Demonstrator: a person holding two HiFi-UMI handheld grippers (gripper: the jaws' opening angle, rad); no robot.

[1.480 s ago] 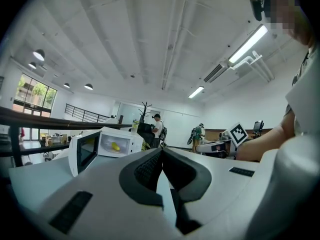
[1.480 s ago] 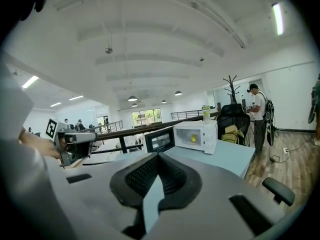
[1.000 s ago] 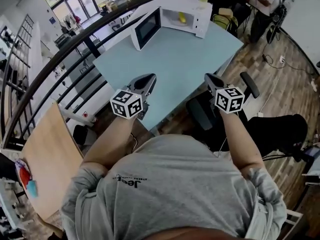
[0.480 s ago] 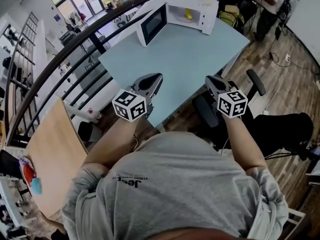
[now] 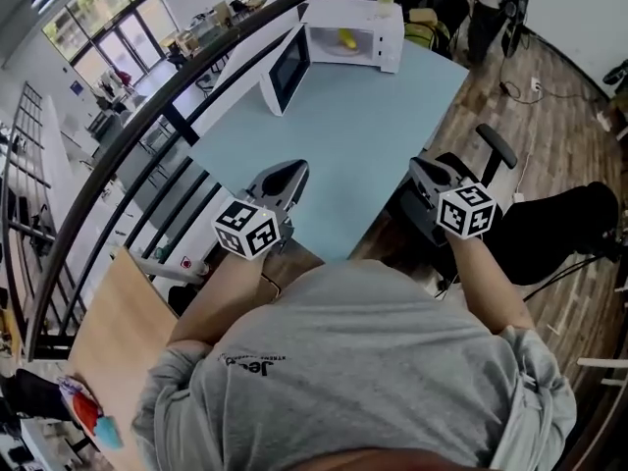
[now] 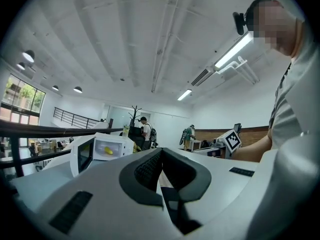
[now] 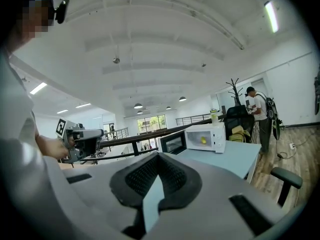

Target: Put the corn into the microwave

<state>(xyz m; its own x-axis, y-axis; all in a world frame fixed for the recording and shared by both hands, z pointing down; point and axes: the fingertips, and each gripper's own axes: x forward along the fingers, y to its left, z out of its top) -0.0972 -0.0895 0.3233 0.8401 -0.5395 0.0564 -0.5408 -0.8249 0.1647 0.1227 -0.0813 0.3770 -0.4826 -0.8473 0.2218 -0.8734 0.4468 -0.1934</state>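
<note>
Left tool (image 6: 161, 154) shut, empty | right tool (image 7: 157, 156) same | corn (image 5: 347, 39) stays in microwave (image 5: 385, 27)

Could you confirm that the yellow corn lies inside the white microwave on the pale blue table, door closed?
Not quite: the head view shows its door open; the yellow corn does lie inside the white microwave on the pale blue table.

Left tongs (image 5: 287, 175) and right tongs (image 5: 424, 170) side by side, both with jaws together.
</note>
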